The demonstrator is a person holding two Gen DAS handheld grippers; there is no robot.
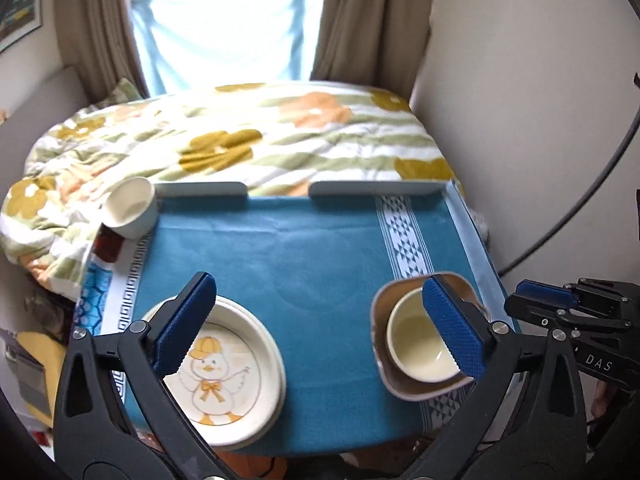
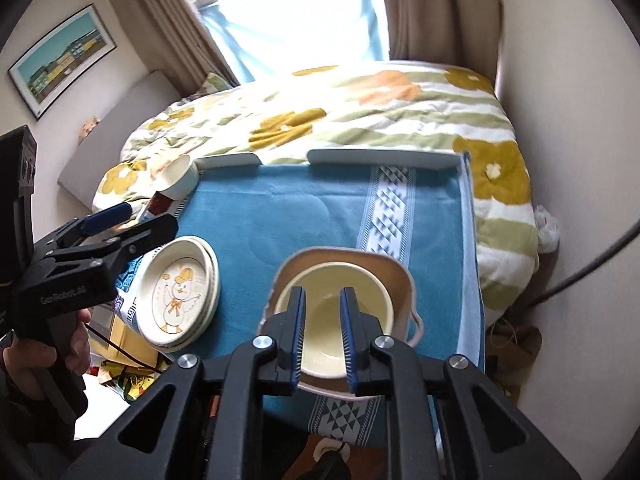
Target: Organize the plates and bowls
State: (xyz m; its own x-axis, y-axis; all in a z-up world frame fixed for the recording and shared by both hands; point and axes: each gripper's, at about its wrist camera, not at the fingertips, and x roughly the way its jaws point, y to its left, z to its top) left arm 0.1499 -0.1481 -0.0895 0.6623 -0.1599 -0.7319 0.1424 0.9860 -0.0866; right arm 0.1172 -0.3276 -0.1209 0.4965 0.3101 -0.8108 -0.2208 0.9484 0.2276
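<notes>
1. Leaning at the upper left of the left wrist view, a small cream bowl [image 1: 130, 208] sits tilted at the far left corner of the counter [image 1: 304, 240], against the flowered quilt [image 1: 240, 136] of the bed behind.
2. Lower left, a stack of cream plates [image 1: 240, 364] rests on the blue cloth; the top one bears a duck drawing.
3. The left gripper [image 1: 320, 332] hangs above the counter with its fingers [image 1: 184, 328] spread wide and nothing between them; one blue pad overlaps the plates in the frame, the other overlaps the bowl on the right.
4. Lower right of that view, a cream bowl [image 1: 420, 348] sits inside a brown square bowl [image 1: 388, 308].
5. In the right wrist view the right gripper [image 2: 323, 336] is centred low in the frame over that nested pair, its fingers [image 2: 295, 336] parted a little and gripping nothing.
6. At the left edge of that view, a hand [image 2: 48, 356] holds the left gripper's handle.
</notes>
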